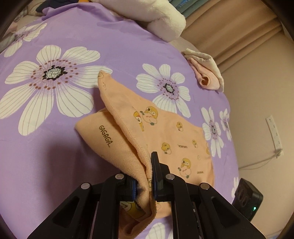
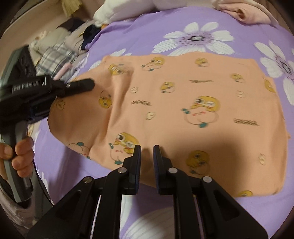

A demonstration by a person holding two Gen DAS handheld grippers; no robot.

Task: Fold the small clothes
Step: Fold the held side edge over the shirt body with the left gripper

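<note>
The left hand-held gripper (image 1: 147,176) is clamped on the hem of the peach garment (image 1: 165,139), a small piece printed with yellow cartoon figures and the word "GAGAGA". In the left wrist view the cloth bunches between its two black fingers and rises from the bed toward them, so that one part of the garment is lifted and folded over, its plain inner side showing. The rest of the garment lies flat beyond and to the right of the fingers.

The right hand-held gripper (image 2: 147,156) stands with its jaws nearly together and only a narrow gap between them, nothing gripped. Its fingertips hang just over the near edge of the peach garment (image 2: 183,110), which spreads out ahead of it, mostly flat, with its left end raised. There the left hand-held gripper (image 2: 80,86) shows from the side with the raised cloth at its tip, and a person's hand (image 2: 20,156) wraps its handle.

The garment lies on a purple bedsheet (image 1: 114,40) with large white flowers. Well beyond the garment, near the bed's edge, sits a small folded pink and cream bundle (image 1: 205,73), and a pale fleece bundle (image 1: 161,16) lies farther back. In the right wrist view a blurred heap of other clothes (image 2: 60,49), some checked, lies off the left end of the garment.
</note>
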